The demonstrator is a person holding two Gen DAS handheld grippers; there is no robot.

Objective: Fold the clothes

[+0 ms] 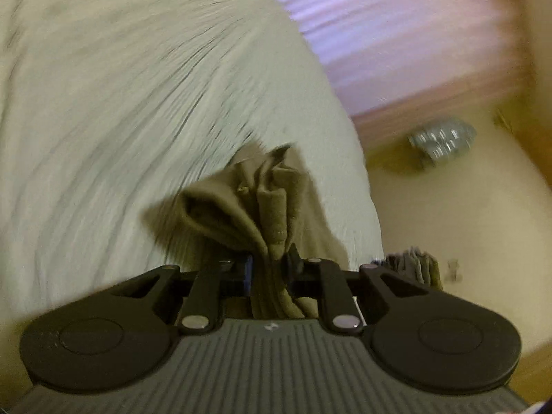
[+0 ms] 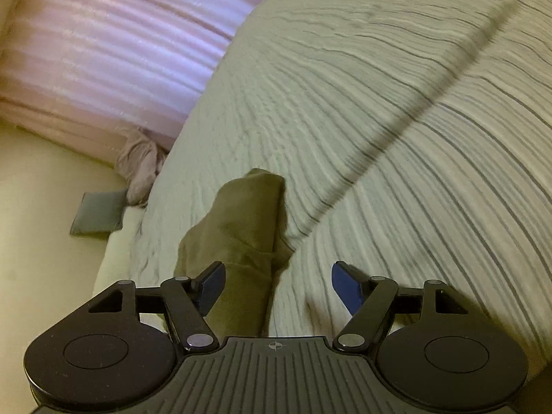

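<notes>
Left wrist view, nearest the lens: the left gripper had its jaws drawn close together and pinched on a bunched fold of the olive-brown garment. The cloth ran back between the fingers toward the camera and rose in crumpled pleats just ahead of the fingertips. It hung over the pale striped bedspread. More of the same-coloured cloth showed bunched at the bed's edge, to the right of the gripper. Beyond the edge lay a yellowish floor with a blurred, shiny crumpled object on it. Farthest back hung a pinkish curtain.

Right wrist view, nearest the lens: the right gripper stood wide open, and its blue pads pressed on nothing. The garment lay in a heap on the bedspread, reaching between the fingers on the left-hand side. Whether it brushed the left pad could not be told. A dark diagonal line crossed the bedspread farther off. On the floor to the left lay a small grey-green cushion; behind it, a bundle of pinkish cloth at the foot of the curtain.
</notes>
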